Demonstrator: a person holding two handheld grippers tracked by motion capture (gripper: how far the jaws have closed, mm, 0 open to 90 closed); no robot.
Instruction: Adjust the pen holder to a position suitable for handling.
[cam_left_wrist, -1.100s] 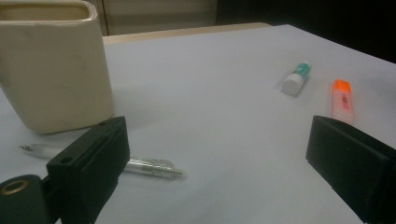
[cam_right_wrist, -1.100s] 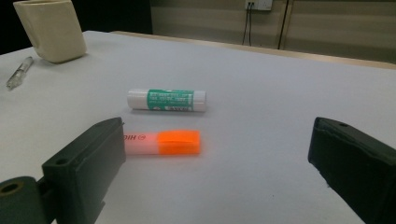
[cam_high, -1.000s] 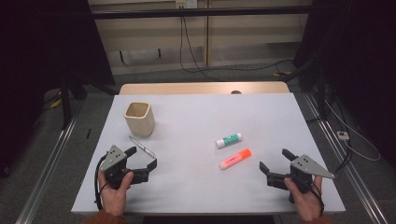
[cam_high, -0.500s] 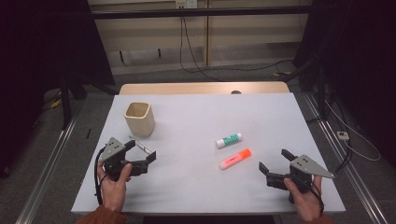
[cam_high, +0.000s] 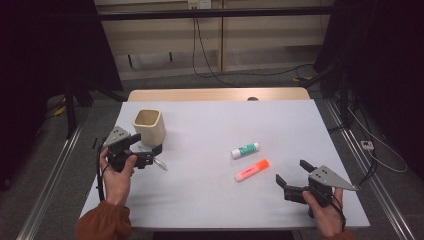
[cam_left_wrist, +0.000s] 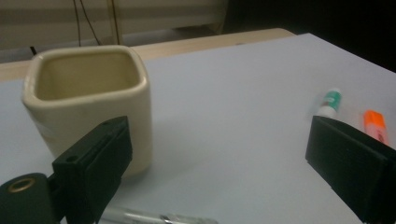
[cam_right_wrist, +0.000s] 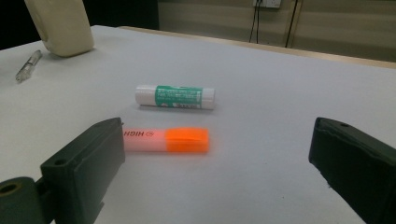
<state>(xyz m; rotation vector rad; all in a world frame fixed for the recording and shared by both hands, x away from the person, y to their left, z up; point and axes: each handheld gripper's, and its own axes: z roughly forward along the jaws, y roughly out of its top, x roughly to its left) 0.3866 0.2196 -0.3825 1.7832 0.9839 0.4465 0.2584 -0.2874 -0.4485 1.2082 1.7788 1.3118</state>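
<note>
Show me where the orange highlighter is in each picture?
High view: the orange highlighter lies right of centre on the table, just below the green glue stick.
Left gripper view: the highlighter peeks out at the far right edge, behind the black jaw.
Right gripper view: the highlighter lies in the middle, in front of the glue stick.
Shared landmark: the glue stick beside it.

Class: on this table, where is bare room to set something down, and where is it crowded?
Free: the far right stretch beyond the glue stick and highlighter, and the near middle between both grippers. Crowded: around the cup, clear pen and left gripper.
</note>
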